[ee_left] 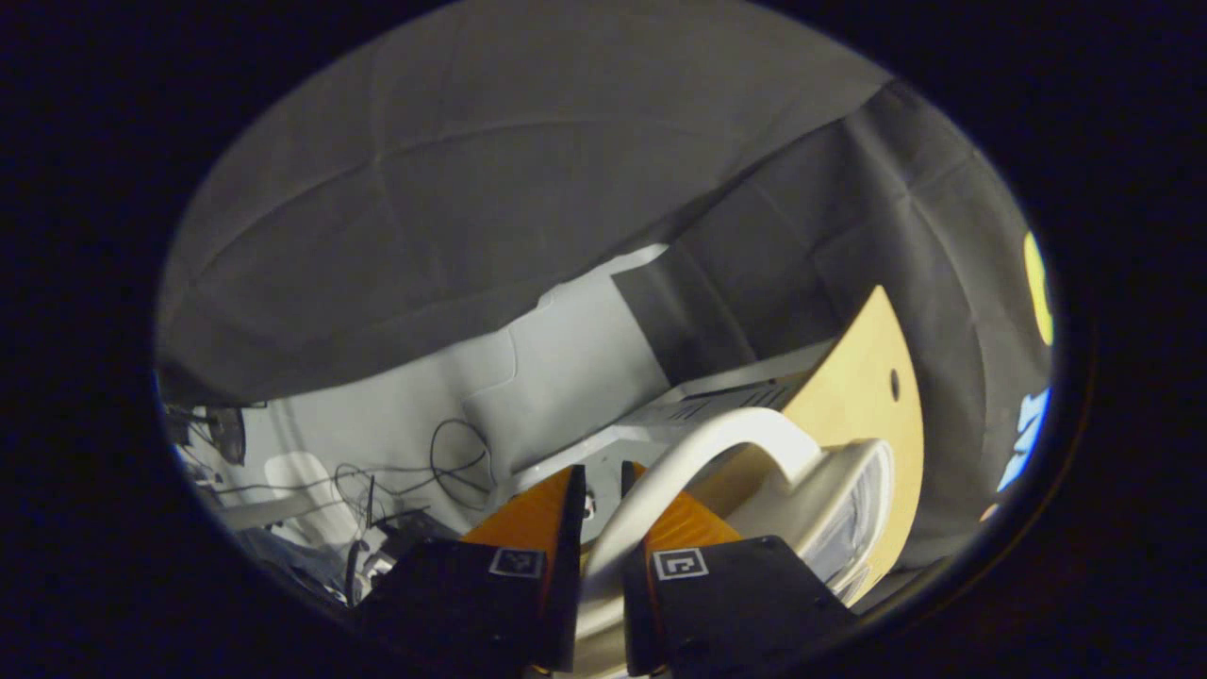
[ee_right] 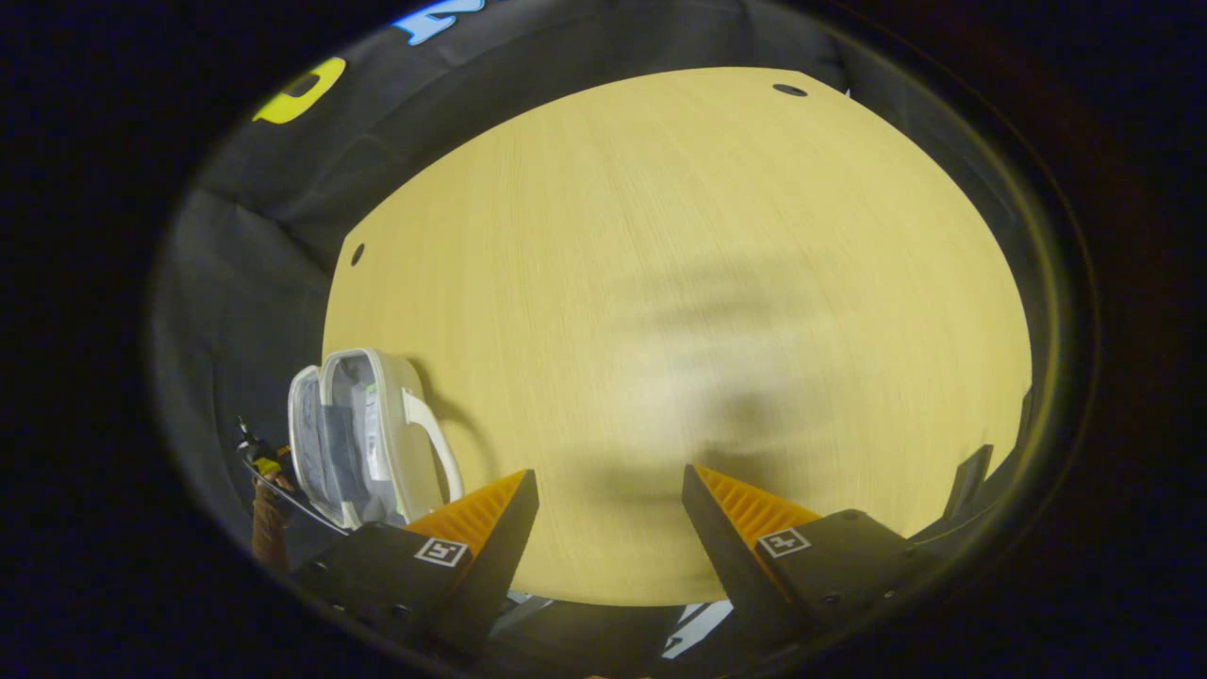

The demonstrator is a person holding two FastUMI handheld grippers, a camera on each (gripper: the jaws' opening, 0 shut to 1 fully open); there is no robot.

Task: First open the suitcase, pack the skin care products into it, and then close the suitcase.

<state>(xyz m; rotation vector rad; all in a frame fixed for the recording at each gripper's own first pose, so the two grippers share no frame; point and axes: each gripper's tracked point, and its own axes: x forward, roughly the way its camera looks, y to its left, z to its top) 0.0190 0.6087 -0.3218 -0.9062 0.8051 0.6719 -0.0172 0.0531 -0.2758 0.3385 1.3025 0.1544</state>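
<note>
- My left gripper view is dim, the grey ceiling cloth (ee_left: 490,179) evenly lit, and straight lines bow hard toward the rim.
- My right gripper view is brighter: the wooden tabletop (ee_right: 679,236) is lit from above, with soft blurred shadows across its middle.
- The small clear suitcase (ee_right: 363,438) throws a short shadow rightward; its edges look slightly soft.

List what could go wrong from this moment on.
1. The left tongs straddle only the curved white handle of the small clear-sided suitcase; that smooth handle could slip through them.
2. The suitcase stands near the round light wooden table's edge in the right gripper view; a tug might tip it off.
3. The open right tongs hover apart from the suitcase, giving no support.
</note>
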